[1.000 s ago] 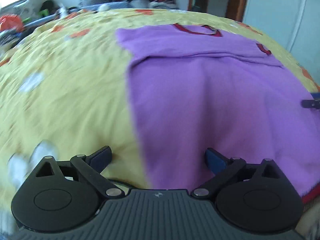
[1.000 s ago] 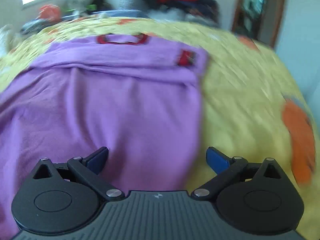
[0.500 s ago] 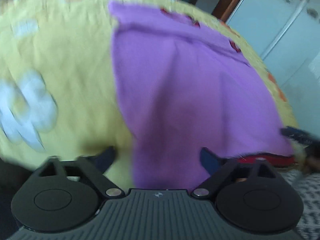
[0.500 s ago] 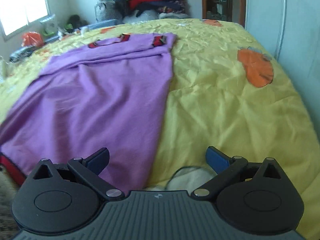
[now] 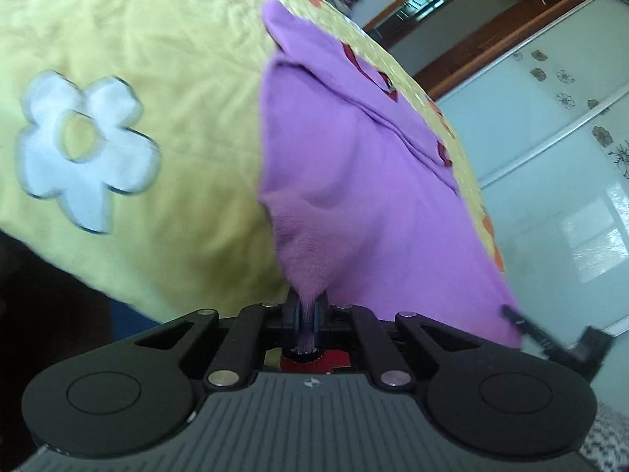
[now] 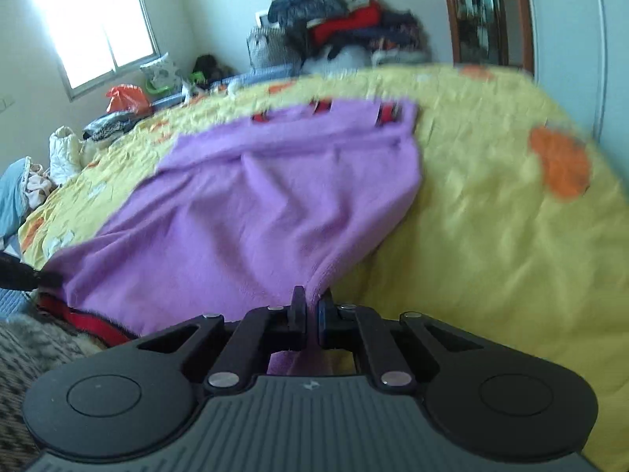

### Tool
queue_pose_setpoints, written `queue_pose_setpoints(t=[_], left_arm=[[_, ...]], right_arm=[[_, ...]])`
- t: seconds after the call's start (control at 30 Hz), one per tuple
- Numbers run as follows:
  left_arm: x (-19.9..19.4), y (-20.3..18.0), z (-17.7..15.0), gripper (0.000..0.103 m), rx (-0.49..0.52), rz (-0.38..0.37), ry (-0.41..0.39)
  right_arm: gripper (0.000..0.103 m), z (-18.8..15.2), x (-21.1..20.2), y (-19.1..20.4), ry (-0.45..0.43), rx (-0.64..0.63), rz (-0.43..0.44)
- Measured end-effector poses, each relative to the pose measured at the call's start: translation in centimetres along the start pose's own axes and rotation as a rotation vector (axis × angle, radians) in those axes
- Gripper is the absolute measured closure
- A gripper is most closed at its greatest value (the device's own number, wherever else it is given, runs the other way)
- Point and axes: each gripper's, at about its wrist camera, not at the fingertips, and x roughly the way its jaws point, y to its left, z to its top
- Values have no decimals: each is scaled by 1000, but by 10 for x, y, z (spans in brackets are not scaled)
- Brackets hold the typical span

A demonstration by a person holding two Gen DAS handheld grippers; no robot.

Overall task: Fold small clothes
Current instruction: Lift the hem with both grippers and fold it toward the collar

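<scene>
The left gripper (image 5: 306, 310) is clenched on 1 near corner of the purple garment (image 5: 354, 181); the right gripper (image 6: 310, 314) is clenched on the other. The garment lies spread on the yellow bedspread (image 6: 491, 244), hem at the bed's near edge. Risk: each pinch holds little fabric, so an uneven lift may pull a corner free or skew the fold. Open bedspread flanks both sides; the clothes pile (image 6: 342, 27) is well apart.

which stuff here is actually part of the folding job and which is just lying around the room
Part of the job:
- purple garment, near hem pinched at both corners
- left tool, shut on it
- right tool, shut on it

Just lying about:
- yellow bedspread
- clothes pile
- orange bag
</scene>
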Motion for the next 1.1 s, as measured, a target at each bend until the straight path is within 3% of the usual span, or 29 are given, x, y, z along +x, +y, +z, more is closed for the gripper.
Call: queue_pose_setpoints(t=[0.17, 0.27, 0.33, 0.4, 0.47, 0.5, 0.53, 0.57, 0.6, 0.67, 0.7, 0.77, 1.0, 1.1], left_arm=[[8, 1, -23, 96, 41, 49, 38], [17, -1, -27, 92, 50, 20, 75], [22, 0, -28, 80, 64, 17, 84], [23, 2, -33, 47, 64, 3, 80], [24, 0, -37, 34, 87, 1, 73], [25, -2, -38, 33, 94, -3, 63], [28, -4, -39, 32, 98, -3, 62], [30, -4, -40, 29, 95, -1, 67], [32, -6, -40, 29, 91, -2, 71], [33, -9, -42, 35, 99, -2, 67], [34, -10, -42, 60, 107, -5, 65], [40, -11, -42, 94, 99, -15, 107], [25, -2, -45, 99, 70, -43, 86], [18, 1, -42, 99, 65, -42, 68]], right_arm=[[96, -16, 4, -21, 119, 4, -52], [88, -25, -9, -36, 99, 153, -15], [87, -30, -20, -45, 55, 243, 12], [87, -38, -24, -51, 56, 312, 63], [87, -46, -27, -51, 55, 336, 123], [86, -50, -26, -50, 60, 347, 162], [81, -54, -22, -50, 85, 361, 172], [58, -58, -18, -51, 107, 376, 153], [42, -62, -21, -50, 74, 382, 171], [23, -64, -27, -48, 40, 398, 173], [22, -64, -30, -46, 26, 392, 152], [23, -66, -31, -42, 42, 370, 132], [24, -73, -24, -12, 42, 312, 205], [27, -77, -24, -11, 18, 352, 211]])
